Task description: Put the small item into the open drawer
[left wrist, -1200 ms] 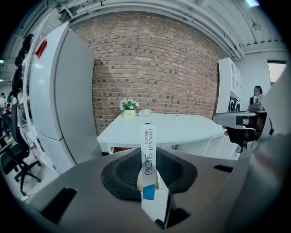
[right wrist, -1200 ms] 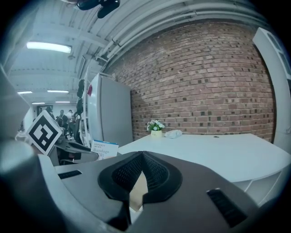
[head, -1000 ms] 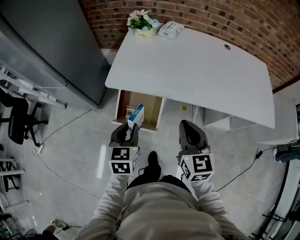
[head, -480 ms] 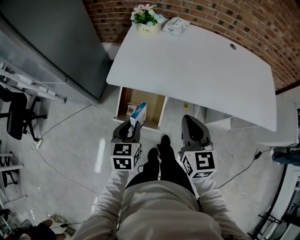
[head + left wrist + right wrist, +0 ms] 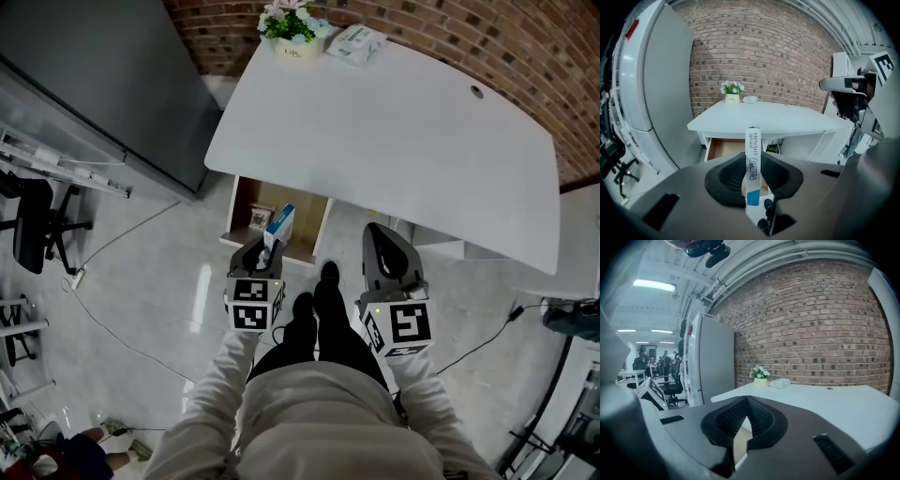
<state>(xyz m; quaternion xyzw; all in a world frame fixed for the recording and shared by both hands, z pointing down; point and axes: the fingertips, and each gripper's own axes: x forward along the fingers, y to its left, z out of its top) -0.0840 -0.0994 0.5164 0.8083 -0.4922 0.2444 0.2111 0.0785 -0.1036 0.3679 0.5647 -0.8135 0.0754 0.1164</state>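
our left gripper (image 5: 262, 249) clasped the slim white-and-blue cardboard box (image 5: 753, 157) just below the open brown wooden drawer (image 5: 264, 196) at mid-frame, our right gripper (image 5: 385, 249) closed and empty; next, we judged, we had to reach in and release.

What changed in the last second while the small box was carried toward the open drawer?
The person stepped toward the white desk: a second black shoe came into view, and both grippers moved forward with the body. Nothing was picked up or let go. The left gripper stayed shut on the upright blue-and-white box, near the open drawer's front; the right gripper stayed shut and empty.
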